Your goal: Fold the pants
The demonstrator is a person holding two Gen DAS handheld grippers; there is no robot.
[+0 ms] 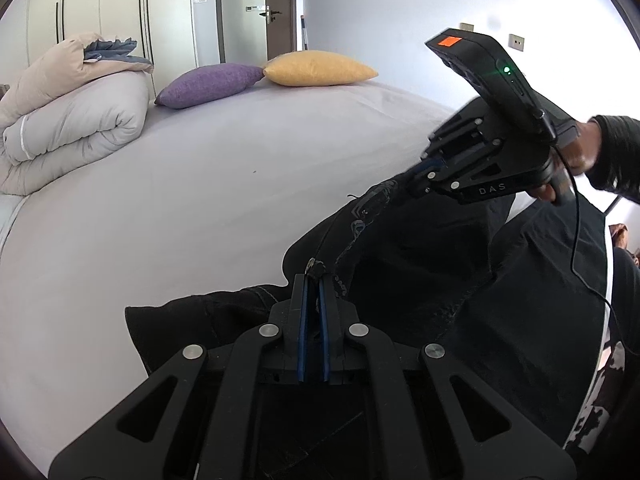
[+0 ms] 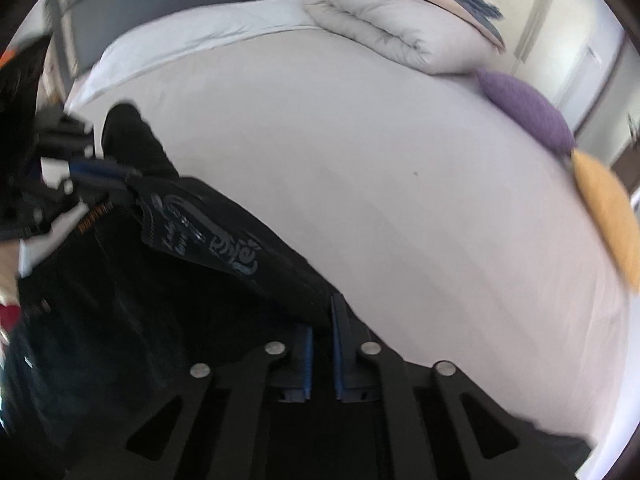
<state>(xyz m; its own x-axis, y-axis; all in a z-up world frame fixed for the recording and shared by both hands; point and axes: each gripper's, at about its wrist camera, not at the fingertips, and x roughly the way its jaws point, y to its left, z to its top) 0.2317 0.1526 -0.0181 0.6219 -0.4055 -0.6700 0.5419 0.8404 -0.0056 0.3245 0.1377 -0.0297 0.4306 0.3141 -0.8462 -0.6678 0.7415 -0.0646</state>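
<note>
Black pants [image 1: 420, 264] with pale stitched lettering hang stretched between my two grippers above the near part of the bed. My left gripper [image 1: 314, 280] is shut on a bunched edge of the pants at the fingertips. My right gripper [image 1: 416, 178] is shut on the other end of the same edge, higher and to the right. In the right wrist view the right gripper [image 2: 322, 316] pinches the pants [image 2: 168, 264], and the left gripper [image 2: 120, 180] holds them at the far left. A pant leg [image 1: 192, 316] trails onto the sheet.
The bed has a pale lilac sheet [image 1: 180, 208]. A rolled duvet [image 1: 72, 120] lies at its far left. A purple cushion [image 1: 208, 84] and a yellow cushion [image 1: 320, 68] sit at the far edge. Wardrobes and a door stand behind.
</note>
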